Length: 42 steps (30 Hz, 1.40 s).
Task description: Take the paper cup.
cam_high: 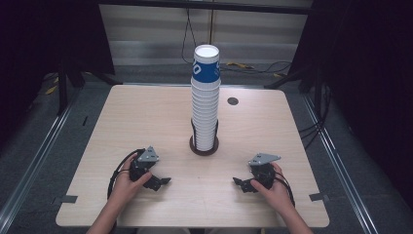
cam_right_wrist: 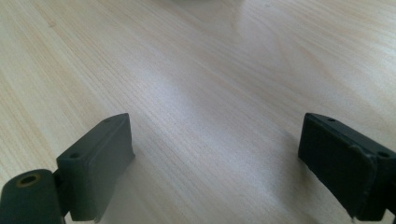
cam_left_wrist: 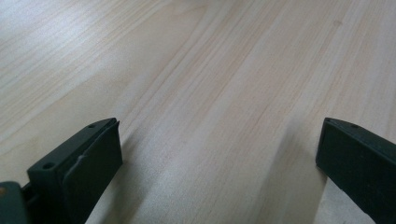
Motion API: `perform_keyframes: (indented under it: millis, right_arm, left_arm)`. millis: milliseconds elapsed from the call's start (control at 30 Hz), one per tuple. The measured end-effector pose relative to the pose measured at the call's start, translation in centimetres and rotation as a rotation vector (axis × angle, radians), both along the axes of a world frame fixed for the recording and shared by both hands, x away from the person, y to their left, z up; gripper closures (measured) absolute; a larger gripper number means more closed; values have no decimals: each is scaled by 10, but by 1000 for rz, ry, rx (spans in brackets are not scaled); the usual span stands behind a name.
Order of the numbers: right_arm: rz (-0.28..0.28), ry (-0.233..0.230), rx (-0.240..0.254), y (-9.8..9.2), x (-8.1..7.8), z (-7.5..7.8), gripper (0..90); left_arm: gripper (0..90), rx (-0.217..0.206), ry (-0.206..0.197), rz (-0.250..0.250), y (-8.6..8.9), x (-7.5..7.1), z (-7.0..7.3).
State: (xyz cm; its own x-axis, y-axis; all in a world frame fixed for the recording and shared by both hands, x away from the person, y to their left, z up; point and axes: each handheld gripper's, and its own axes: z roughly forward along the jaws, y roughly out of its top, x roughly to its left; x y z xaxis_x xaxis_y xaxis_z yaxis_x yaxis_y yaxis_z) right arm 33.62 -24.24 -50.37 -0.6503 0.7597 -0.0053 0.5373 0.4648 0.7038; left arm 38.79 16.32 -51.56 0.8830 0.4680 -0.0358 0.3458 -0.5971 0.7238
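Observation:
A tall stack of white paper cups [cam_high: 205,114], the top one with a blue band, stands upright in a dark round holder [cam_high: 203,147] at the table's middle. My left gripper [cam_high: 163,182] rests on the table at the near left, held by a hand, and points right toward the centre. In the left gripper view its jaws stand wide apart over bare wood [cam_left_wrist: 219,140], nothing between them. My right gripper [cam_high: 237,182] rests at the near right and points left. Its jaws are likewise wide apart with only table [cam_right_wrist: 215,149] between them.
The light wooden table [cam_high: 146,117] has a small dark cable hole [cam_high: 233,101] at the back right of the cup stack. Dark curtains and metal frame legs flank the table; cables lie on the floor behind.

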Motion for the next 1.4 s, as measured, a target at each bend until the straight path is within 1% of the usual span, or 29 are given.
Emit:
perform_keyframes:
  millis: [133,300,333,367,400,433,467,500,533,567,600,633,667,700,767,800,867,933,967,1000,1067,1100,1167,1200,1233,1267,1300,1367,1400]
  right_arm:
    - [1,-1,0,0,0,0,93]
    - [0,0,1,0,0,0,94]
    - [2,2,10,-1,0,0,101]
    - [2,2,10,-1,0,0,101]
    - [-3,3,10,-1,0,0,102]
    - [-1,3,7,-1,-1,0,106]
    - [6,10,3,-1,0,1,130]
    - [10,26,1,-2,1,4,142]
    - [16,36,5,-2,2,6,136]
    - [14,41,12,-2,4,8,136]
    - [11,51,23,-2,5,10,136]
    - [13,52,29,-1,6,12,136]
    - [19,41,39,0,9,18,137]
    - [19,41,39,0,9,18,137]
    - [25,29,55,2,13,25,137]
    - [29,31,60,3,15,28,137]
    - [41,28,76,6,19,34,137]
    - [57,22,68,9,22,42,137]
    - [60,13,55,11,24,46,137]
    - [67,10,51,13,26,50,137]
    - [79,16,76,16,29,57,137]
    - [84,27,93,18,32,62,137]
    - [87,37,120,20,35,68,136]
    - [91,30,122,22,37,72,136]
    - [98,21,116,25,38,76,136]
    - [110,11,108,29,42,85,136]
    - [110,11,108,29,42,85,136]
    - [121,-1,101,34,45,93,136]
    - [126,-6,98,36,47,98,136]
  left_arm:
    - [0,-6,2,5,0,0,0]
    - [2,0,2,7,0,-1,0]
    - [4,-1,5,7,0,-1,0]
    - [4,7,3,8,1,-2,1]
    - [4,1,4,13,0,-2,0]
    - [3,-7,10,18,0,-3,0]
    - [2,-9,22,20,0,-4,1]
    - [3,-5,35,27,0,-4,3]
    - [14,-6,42,33,0,-4,4]
    - [35,0,50,40,0,-4,6]
    - [61,-3,60,40,0,-3,7]
    - [93,-22,72,42,0,-3,8]
    - [150,-28,70,34,1,-3,10]
    - [150,-32,72,44,0,-3,12]
    - [147,-65,72,42,0,0,15]
    - [148,-80,87,53,-1,0,18]
    - [148,-99,99,38,-4,1,23]
    - [148,-89,106,25,-5,2,27]
    - [148,-104,111,23,-6,3,28]
    - [148,-104,121,21,-6,4,31]
    - [147,-123,136,18,-8,5,35]
    - [148,-111,142,14,-8,6,37]
    - [148,-111,142,14,-9,8,42]
    - [148,-128,146,14,-9,9,43]
    - [148,-124,156,12,-9,10,46]
    - [149,-128,156,14,-9,11,48]
    - [149,-132,155,17,-10,12,50]
    - [149,-121,148,9,-11,14,55]
    - [150,-127,144,10,-11,14,57]
